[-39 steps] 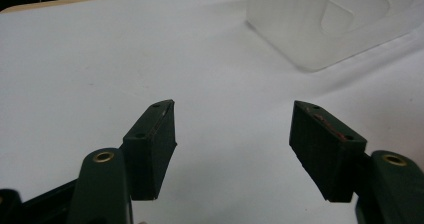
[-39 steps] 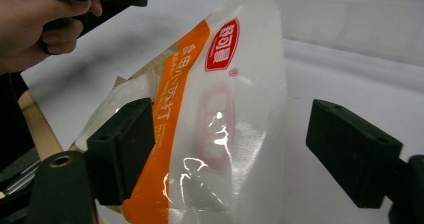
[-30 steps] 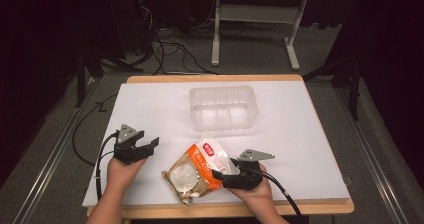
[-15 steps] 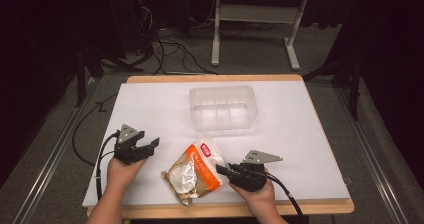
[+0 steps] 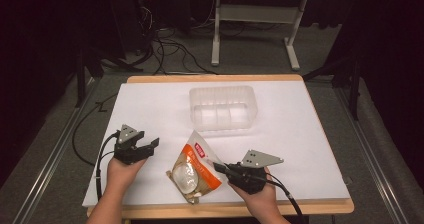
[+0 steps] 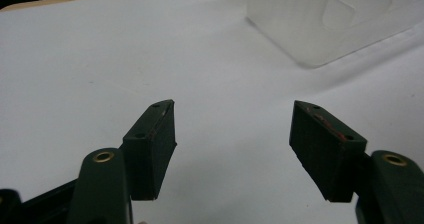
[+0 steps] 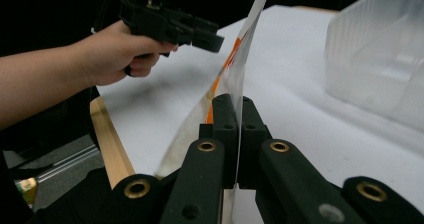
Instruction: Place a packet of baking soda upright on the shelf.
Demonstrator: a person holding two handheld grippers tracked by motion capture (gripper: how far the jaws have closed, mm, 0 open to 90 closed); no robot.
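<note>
An orange and white snack bag point(image 5: 192, 168) lies near the table's front edge, between my two hands. My right gripper point(image 5: 220, 167) is shut on the bag's right edge; in the right gripper view the jaws point(image 7: 234, 111) pinch the thin bag edge point(image 7: 245, 49), which stands up between them. My left gripper point(image 5: 150, 145) is open and holds nothing, a little left of the bag; its jaws point(image 6: 232, 134) are spread wide over bare white table. A clear plastic tray point(image 5: 223, 107) stands at mid table beyond the bag.
The white tabletop point(image 5: 310, 134) has a wooden rim point(image 5: 215, 78). Cables point(image 5: 167, 49) and a table frame point(image 5: 255, 14) lie on the dark floor behind. The left hand with its gripper point(image 7: 170, 26) appears far off in the right gripper view.
My right gripper has slid toward the right and front with the bag's edge in it, and the bag has turned and shifted with it. The left gripper has stayed put.
</note>
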